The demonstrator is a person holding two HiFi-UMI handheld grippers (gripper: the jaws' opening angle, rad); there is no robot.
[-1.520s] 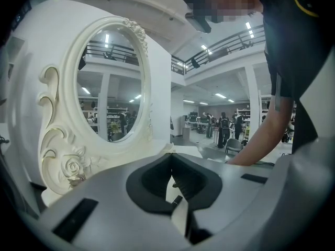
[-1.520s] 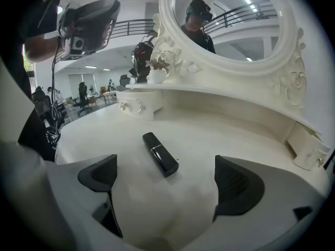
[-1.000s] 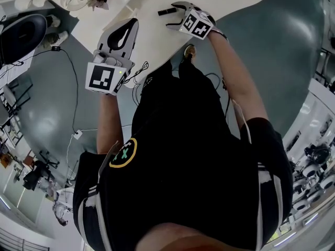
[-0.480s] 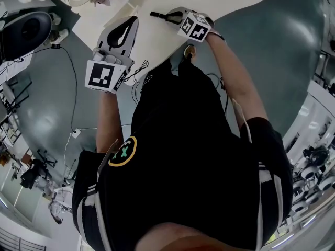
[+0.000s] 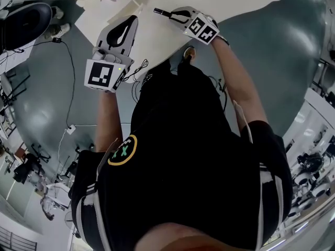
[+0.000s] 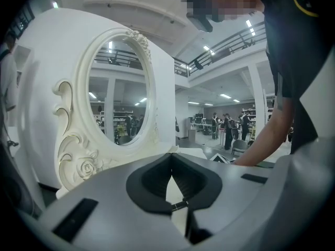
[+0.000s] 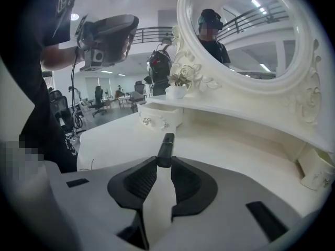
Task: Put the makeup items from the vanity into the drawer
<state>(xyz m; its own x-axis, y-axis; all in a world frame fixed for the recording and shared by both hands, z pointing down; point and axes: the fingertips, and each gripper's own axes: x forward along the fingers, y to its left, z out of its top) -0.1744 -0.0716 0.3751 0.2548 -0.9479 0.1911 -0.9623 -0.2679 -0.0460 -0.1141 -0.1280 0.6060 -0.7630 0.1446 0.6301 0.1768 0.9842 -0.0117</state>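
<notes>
The right gripper [image 7: 164, 163] has its dark ribbed pads clamped on the near end of a slim black cylindrical makeup tube [image 7: 166, 146], probably a mascara or liner. Most of the tube juts forward beyond the jaw tips, out over the glossy white vanity top [image 7: 225, 140]. In the head view the same tube [image 5: 161, 11] sticks out of the right gripper [image 5: 176, 15] towards the back of the vanity.

The tube looks light, rigid and smooth-skinned, so it should neither crush nor droop. With the hold this near one end, though, it could swivel or slide between the pads if knocked. A grip nearer its middle would hold it steadier.

Beyond the tube, against the vanity's back shelf, sits a small white drawer with two round knobs [image 7: 157, 119], the likely place for it. I cannot tell whether that drawer stands open. A small white pot with a pale flower [image 7: 177, 90] stands on the shelf above it, beside the carved frame of the oval mirror [image 7: 251, 35].

The left gripper [image 6: 171, 160] has its jaw tips together with nothing between them. It hangs over the left part of the vanity [image 5: 127, 22], well apart from the tube.
</notes>
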